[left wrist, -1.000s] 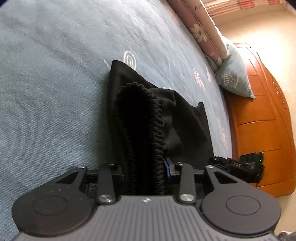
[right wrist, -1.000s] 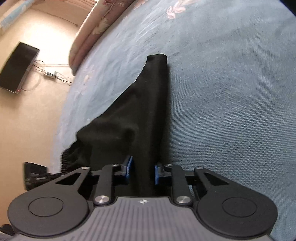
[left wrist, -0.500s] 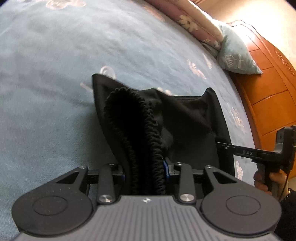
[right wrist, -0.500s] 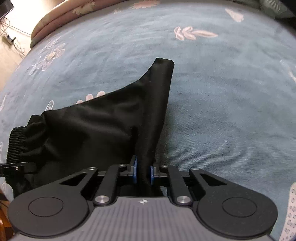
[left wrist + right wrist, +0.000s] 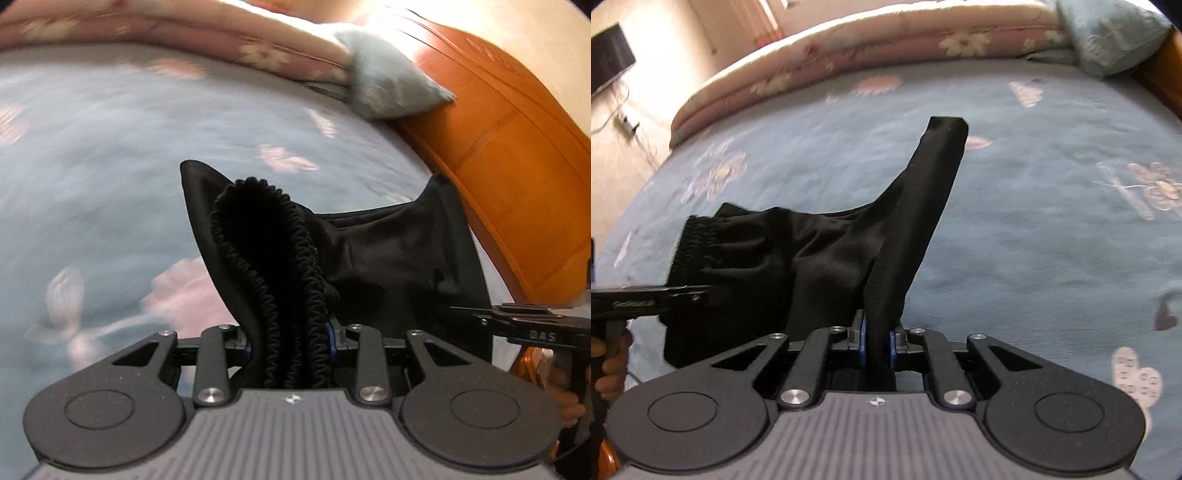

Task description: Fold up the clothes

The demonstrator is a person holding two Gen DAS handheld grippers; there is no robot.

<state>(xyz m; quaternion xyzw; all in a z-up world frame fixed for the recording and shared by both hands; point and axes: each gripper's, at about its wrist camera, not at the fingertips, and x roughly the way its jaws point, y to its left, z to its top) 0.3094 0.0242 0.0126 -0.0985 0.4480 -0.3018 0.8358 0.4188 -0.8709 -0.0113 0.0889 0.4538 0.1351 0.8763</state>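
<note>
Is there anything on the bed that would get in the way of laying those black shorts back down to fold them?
Nothing visible does. Both grippers hold the black shorts above the blue bedspread, which looks bare beneath them; the pillow sits far off by the headboard.

Black ribbed-waistband garment (image 5: 388, 258) at centre; pale blue bedspread with pink and white flowers (image 5: 92, 166) around it; pink floral quilt (image 5: 886, 48) along the top; orange wooden headboard (image 5: 517, 166) upper right.

Blue bedspread (image 5: 1052, 229) with pale floral print covers the bed; pink floral quilt (image 5: 871, 48) lies rolled along its far edge; light blue pillow (image 5: 388, 92) rests against orange wooden headboard (image 5: 517, 177).
</note>
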